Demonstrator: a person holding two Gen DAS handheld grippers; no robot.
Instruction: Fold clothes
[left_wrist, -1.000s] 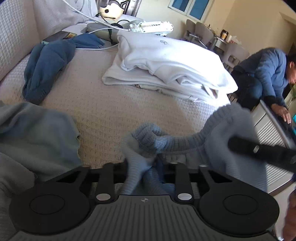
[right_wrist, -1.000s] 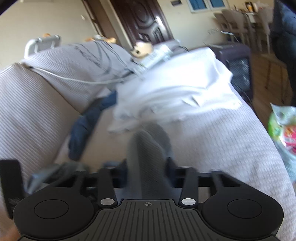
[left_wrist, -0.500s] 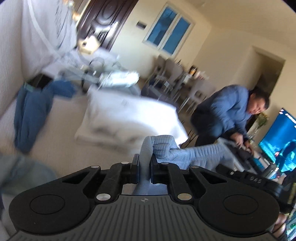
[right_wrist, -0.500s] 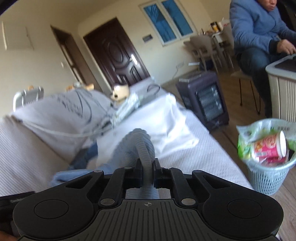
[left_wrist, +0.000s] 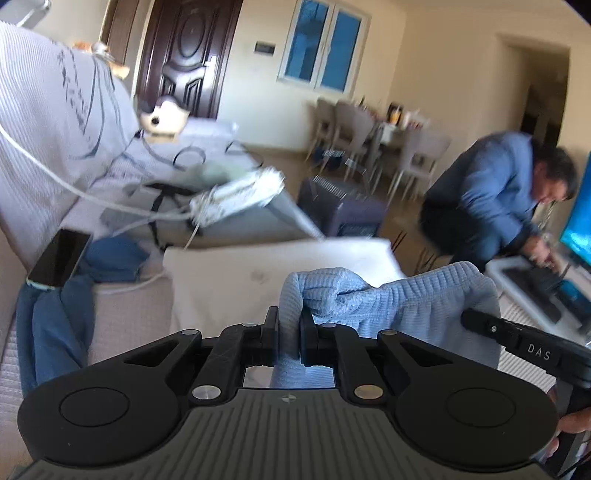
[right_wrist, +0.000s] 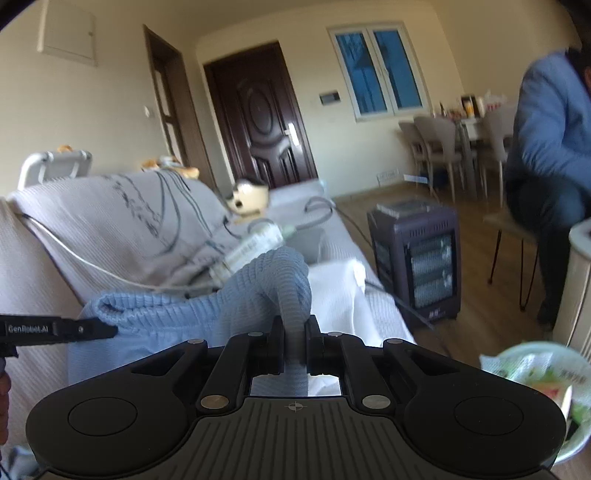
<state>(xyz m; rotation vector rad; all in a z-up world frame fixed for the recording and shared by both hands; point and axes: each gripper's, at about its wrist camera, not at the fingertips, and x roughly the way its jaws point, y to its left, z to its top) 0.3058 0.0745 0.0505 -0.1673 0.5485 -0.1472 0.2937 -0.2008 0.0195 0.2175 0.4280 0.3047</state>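
A light blue knitted garment (left_wrist: 388, 299) hangs stretched between my two grippers above the sofa. My left gripper (left_wrist: 290, 334) is shut on one end of its ribbed hem. My right gripper (right_wrist: 294, 339) is shut on the other end of the same garment (right_wrist: 255, 291). In the left wrist view the right gripper's finger shows at the right (left_wrist: 517, 343); in the right wrist view the left gripper's finger shows at the far left (right_wrist: 55, 328). A folded white garment (left_wrist: 258, 273) lies on the sofa below.
A dark blue garment (left_wrist: 55, 310) and a phone (left_wrist: 59, 258) lie at the sofa's left. Cables and a power strip (left_wrist: 236, 195) sit further back. A heater (right_wrist: 417, 262) stands on the floor. A person in blue (left_wrist: 491, 199) crouches at right. A waste basket (right_wrist: 539, 384) is nearby.
Both grippers have risen from the sofa with the blue garment, and their jaws have closed tight on it. The views now tilt up toward the room.
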